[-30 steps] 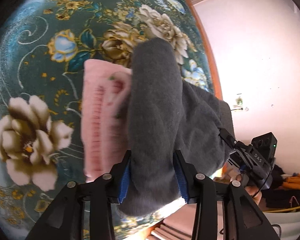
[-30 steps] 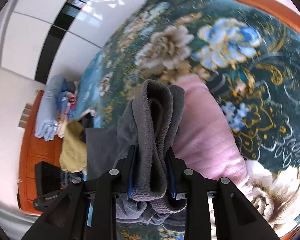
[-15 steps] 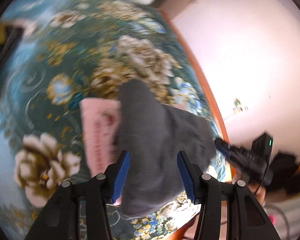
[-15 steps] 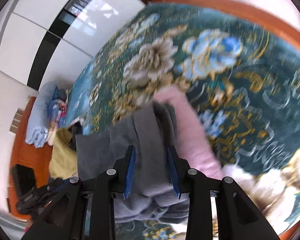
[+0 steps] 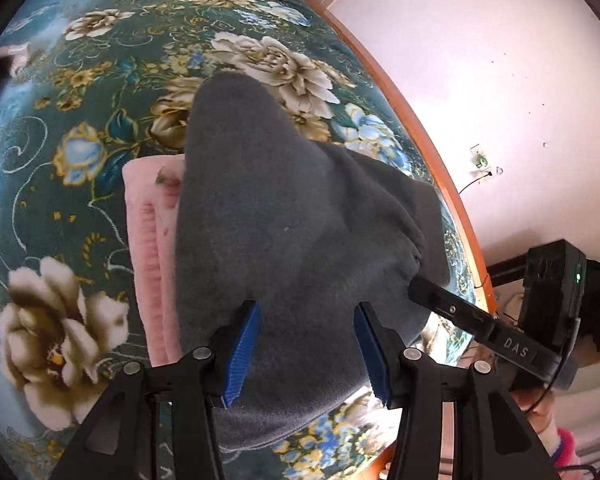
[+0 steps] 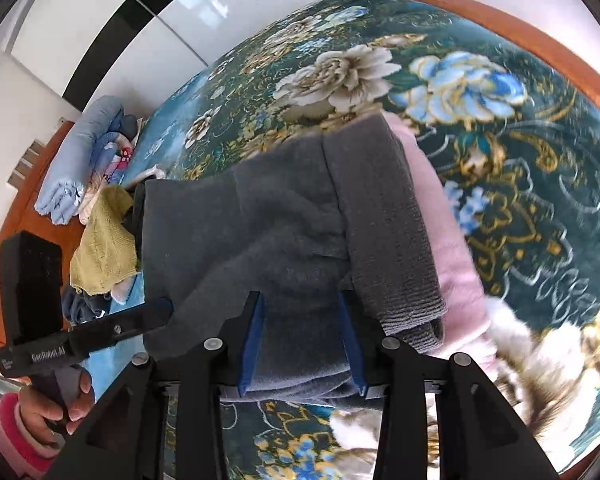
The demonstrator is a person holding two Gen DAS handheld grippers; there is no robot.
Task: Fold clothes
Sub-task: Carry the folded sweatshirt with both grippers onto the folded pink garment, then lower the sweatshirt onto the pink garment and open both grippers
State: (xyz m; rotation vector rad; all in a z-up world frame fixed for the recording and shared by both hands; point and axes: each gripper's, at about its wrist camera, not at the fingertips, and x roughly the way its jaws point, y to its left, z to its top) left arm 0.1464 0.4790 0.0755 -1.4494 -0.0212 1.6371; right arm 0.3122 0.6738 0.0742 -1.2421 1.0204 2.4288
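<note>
On the flowered bedspread (image 5: 80,128) I am judging the gray garment (image 5: 292,216) to be folded, or nearly so, and it is lying on top of the folded pink garment (image 5: 152,240), whose edge is showing along one side in both views. My left gripper (image 5: 306,354) is sitting with its blue pads (image 5: 242,354) spread apart, gray cloth lying between them without being pinched, so I am reading it as released. My right gripper (image 6: 302,346) is likewise standing with its pads (image 6: 252,344) apart on either side of a thick gray roll, and I am not seeing them pressing into it. The gray piece is looking like soft, thick fleece with a ribbed cuff (image 6: 408,312) at one end; it is lying in several layers, but the top layer is bulging and slanting, not flat, and one corner is drooping toward the bed's wooden edge (image 5: 432,128). What is left for this piece, I am guessing, is smoothing it and squaring it up over the pink one. Farther up the bed a heap of other clothes (image 6: 104,236), yellow-green and dark ones among them, is lying unfolded beside a blue quilt (image 6: 80,160), so I am reckoning a good share of the folding is not yet done.
</note>
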